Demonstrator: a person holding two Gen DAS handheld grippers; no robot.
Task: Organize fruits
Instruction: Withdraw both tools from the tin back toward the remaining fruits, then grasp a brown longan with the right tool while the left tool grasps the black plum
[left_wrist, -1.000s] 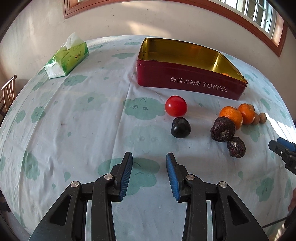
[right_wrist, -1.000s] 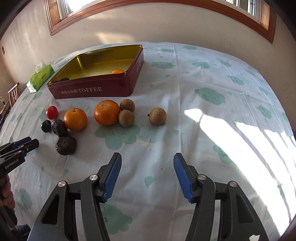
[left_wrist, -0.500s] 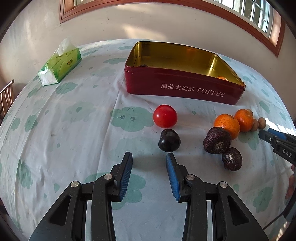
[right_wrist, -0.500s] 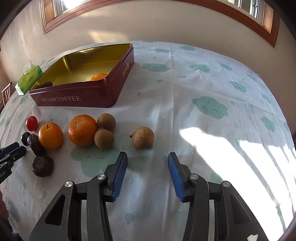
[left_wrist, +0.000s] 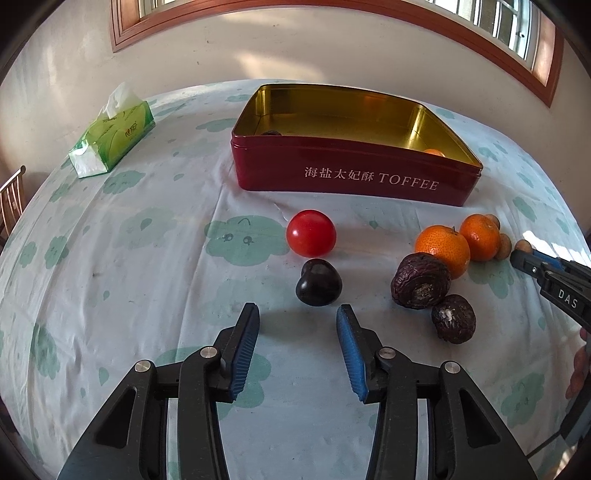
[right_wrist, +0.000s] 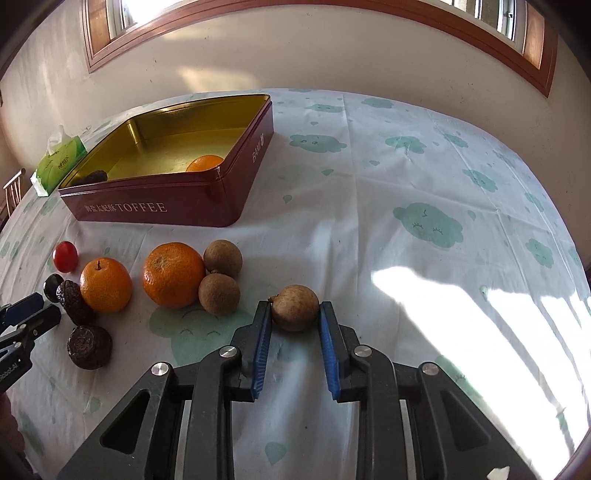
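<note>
A red toffee tin (left_wrist: 354, 173) (right_wrist: 166, 206) stands open on the table, with an orange (right_wrist: 205, 162) and a dark fruit (right_wrist: 90, 176) inside. My left gripper (left_wrist: 297, 314) is open, its tips just short of a dark plum (left_wrist: 318, 282); a red tomato (left_wrist: 311, 233) lies behind it. My right gripper (right_wrist: 293, 308) has its jaws on both sides of a brown longan (right_wrist: 295, 307), close against it on the cloth. Two oranges (right_wrist: 173, 275) (right_wrist: 105, 284), two more longans (right_wrist: 219, 293) and two wrinkled dark fruits (right_wrist: 88, 347) lie to its left.
A green tissue pack (left_wrist: 112, 138) lies at the far left of the table. A chair back (left_wrist: 11, 203) shows past the left edge. Sunlight patches fall on the cloth at the right (right_wrist: 461, 295). The cloud-print tablecloth (left_wrist: 110, 258) covers the table.
Both grippers have moved forward. The left one has come up to the dark plum. The right one has closed in around the lone longan, its jaws narrower than before.
</note>
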